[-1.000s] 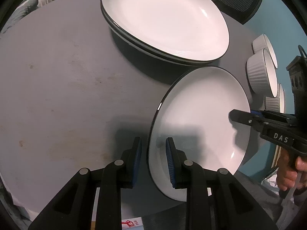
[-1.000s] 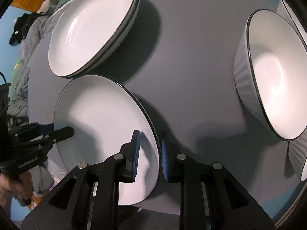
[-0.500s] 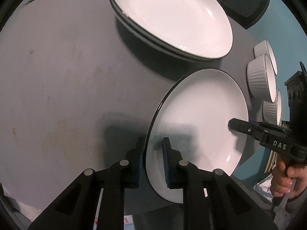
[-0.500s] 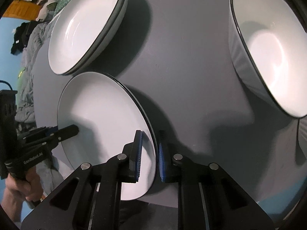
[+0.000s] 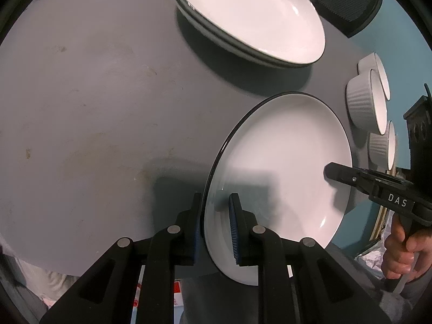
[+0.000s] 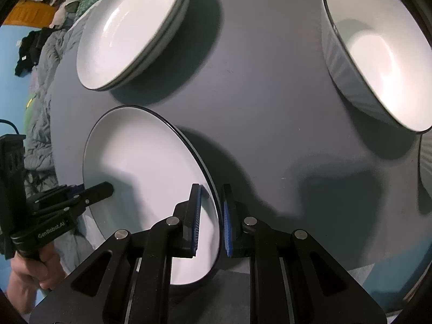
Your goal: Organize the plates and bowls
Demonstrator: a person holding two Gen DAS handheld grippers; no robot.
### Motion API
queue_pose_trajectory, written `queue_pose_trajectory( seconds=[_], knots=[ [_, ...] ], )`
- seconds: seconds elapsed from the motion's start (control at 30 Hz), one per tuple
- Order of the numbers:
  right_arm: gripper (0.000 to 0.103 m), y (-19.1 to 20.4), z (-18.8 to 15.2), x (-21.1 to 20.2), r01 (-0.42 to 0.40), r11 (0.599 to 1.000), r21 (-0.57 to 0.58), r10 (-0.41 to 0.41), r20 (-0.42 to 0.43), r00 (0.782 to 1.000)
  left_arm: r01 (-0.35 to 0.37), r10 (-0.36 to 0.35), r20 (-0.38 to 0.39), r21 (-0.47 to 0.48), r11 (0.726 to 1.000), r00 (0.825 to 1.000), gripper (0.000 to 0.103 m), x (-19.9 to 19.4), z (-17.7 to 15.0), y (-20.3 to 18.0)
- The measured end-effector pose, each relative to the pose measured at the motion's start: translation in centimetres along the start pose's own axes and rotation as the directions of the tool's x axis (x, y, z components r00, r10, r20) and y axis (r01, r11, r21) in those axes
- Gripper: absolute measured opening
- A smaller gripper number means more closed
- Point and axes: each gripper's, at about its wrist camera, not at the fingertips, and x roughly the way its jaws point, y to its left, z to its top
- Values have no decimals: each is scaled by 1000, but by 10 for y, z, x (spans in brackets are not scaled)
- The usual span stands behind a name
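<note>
Both grippers' fingers just closed on plate (image 5: 283, 162) rim.

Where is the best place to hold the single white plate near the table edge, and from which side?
Grip the single plate by its thin dark rim, at two opposite sides, coming from above. It is wide and shallow, so only the rim fits between the pads. Both tongs already do this: left tongs and right tongs each pinch one rim.
</note>
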Motion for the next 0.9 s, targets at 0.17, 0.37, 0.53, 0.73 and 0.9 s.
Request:
queue_pose_trajectory(
  seconds=[0.17,0.37,0.53,0.73,0.9],
  knots=[
    [14,11,7,-19,-3,1000,-14,4,24,1000,11,-11,24,0,1000,1000,18,-22,6,1],
    [14,9,14,-46,2,999,-37,0,46,999,11,-11,54,6,1000,998,18,-50,18,8],
    [14,14,34,-49,4,999,-47,-2,57,998,5,-5,77,10,1000,997,18,-61,42,5],
    [14,29,65,-52,2,998,-56,2,69,998,-10,9,100,7,1000,995,19,-69,74,4],
    [14,39,94,-49,1,998,-68,4,80,997,-17,18,123,-9,1000,992,19,-72,102,10]
  ],
)
